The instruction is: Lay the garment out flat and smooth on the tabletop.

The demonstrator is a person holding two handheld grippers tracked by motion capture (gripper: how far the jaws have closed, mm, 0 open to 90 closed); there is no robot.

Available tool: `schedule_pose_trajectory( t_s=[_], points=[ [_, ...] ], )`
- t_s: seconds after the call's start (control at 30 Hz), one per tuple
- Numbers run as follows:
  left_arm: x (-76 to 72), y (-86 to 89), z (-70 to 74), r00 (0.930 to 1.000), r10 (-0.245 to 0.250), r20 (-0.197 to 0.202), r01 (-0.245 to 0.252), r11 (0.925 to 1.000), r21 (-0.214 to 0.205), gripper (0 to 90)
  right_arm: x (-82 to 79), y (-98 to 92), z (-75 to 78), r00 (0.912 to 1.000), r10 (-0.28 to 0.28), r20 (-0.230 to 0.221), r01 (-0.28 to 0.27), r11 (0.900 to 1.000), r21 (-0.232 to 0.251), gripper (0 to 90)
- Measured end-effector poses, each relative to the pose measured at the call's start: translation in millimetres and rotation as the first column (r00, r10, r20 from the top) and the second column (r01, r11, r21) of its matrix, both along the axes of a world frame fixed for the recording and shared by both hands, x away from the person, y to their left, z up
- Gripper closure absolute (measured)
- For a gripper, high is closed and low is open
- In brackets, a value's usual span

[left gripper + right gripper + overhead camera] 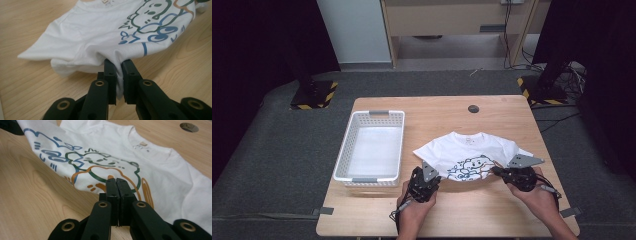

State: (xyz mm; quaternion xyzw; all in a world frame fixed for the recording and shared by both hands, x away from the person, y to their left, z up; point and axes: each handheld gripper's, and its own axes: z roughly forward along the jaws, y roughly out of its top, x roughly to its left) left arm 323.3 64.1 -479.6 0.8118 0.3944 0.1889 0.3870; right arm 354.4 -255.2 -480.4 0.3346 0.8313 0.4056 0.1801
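While both of my forearms come in from the near edge of the tabletop (pixel 447 107), I hold one hand-held gripper in each hand at the hem of a white T-shirt (pixel 472 152). My left hand-held gripper (pixel 424 181) sits at the shirt's near left corner, its grey plate tilted up toward the shirt. My left hand (pixel 412 210) wraps the body from below and behind. Along this gripper's own jaws, a bunched fold of white cloth (pixel 117 56) is pinched between them; the jaws are clamped on the fabric, which rises off the wood at that point.

My right hand-held gripper (pixel 517 172) lies at the shirt's near right corner, angled inward toward the printed cartoon (pixel 469 167). My right hand (pixel 539 197) grips it from the outer side. In the right gripper view the jaws stand pressed together with the printed hem (pixel 100 186) caught at their tips.

The shirt lies front side up on the middle of the tabletop, collar pointing away from me. A white basket (pixel 354 127) stands just left of it, apart from the cloth. A dark round grommet (pixel 473 108) sits in the wood beyond the collar.
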Motion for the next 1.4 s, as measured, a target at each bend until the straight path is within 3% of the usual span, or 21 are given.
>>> schedule_pose_trajectory(
  t_s=[0.23, 0.27, 0.33, 0.47, 0.67, 0.77, 1.2, 1.3, 1.4],
  points=[
    [-2.3, -3.4, 23.6, 0.9993, -0.021, 0.03, 0.021, 0.9997, 0.013, 84.7, 1.0, -9.5, 26.8, 0.9999, 0.01, -0.001, -0.01, 0.9999, -0.005, 89.3],
    [0.7, -2.8, 28.8, 0.999, -0.017, 0.04, 0.016, 0.9995, 0.028, 84.7, 5.6, -12.0, 32.1, 0.9995, 0.014, -0.028, -0.014, 0.9999, -0.002, 89.3],
    [15.5, -3.9, 32.1, 0.9998, -0.011, 0.016, 0.01, 0.9989, 0.046, 84.6, 13.1, -12.2, 29.5, 0.9986, 0.004, -0.052, -0.004, 1.0, -0.007, 89.2],
    [44.9, -12.3, 16.4, 0.999, 0.003, -0.044, 0.001, 0.9944, 0.105, 84.9, 37.4, -5.3, 9.2, 0.9905, -0.029, -0.135, 0.026, 0.9994, -0.022, 89.2],
    [77.3, -17.9, -23.4, 0.9884, 0.046, -0.145, -0.026, 0.9907, 0.134, 84.9, 67.0, 1.8, -21.4, 0.9723, -0.085, -0.217, 0.08, 0.9962, -0.034, 89.2],
    [81.3, -18.9, -35.8, 0.9865, 0.044, -0.158, -0.02, 0.988, 0.153, 84.8, 73.8, 5.3, -28.9, 0.9703, -0.096, -0.222, 0.089, 0.995, -0.045, 89.1],
    [103.0, -19.0, -40.1, 0.9884, 0.096, -0.118, -0.08, 0.9875, 0.136, 82.9, 92.2, 15.5, -36.5, 0.9714, -0.157, -0.179, 0.148, 0.987, -0.064, 88.4],
    [104.3, -19.3, -38.5, 0.986, 0.125, -0.111, -0.107, 0.9829, 0.15, 73.7, 94.3, 17.5, -35.5, 0.9714, -0.161, -0.174, 0.152, 0.9862, -0.067, 83.0],
    [100.2, -18.5, -33.9, 0.9862, 0.131, -0.101, -0.116, 0.9834, 0.139, 56.4, 88.9, 17.6, -30.4, 0.9786, -0.156, -0.134, 0.151, 0.9874, -0.046, 70.6]
  ],
)
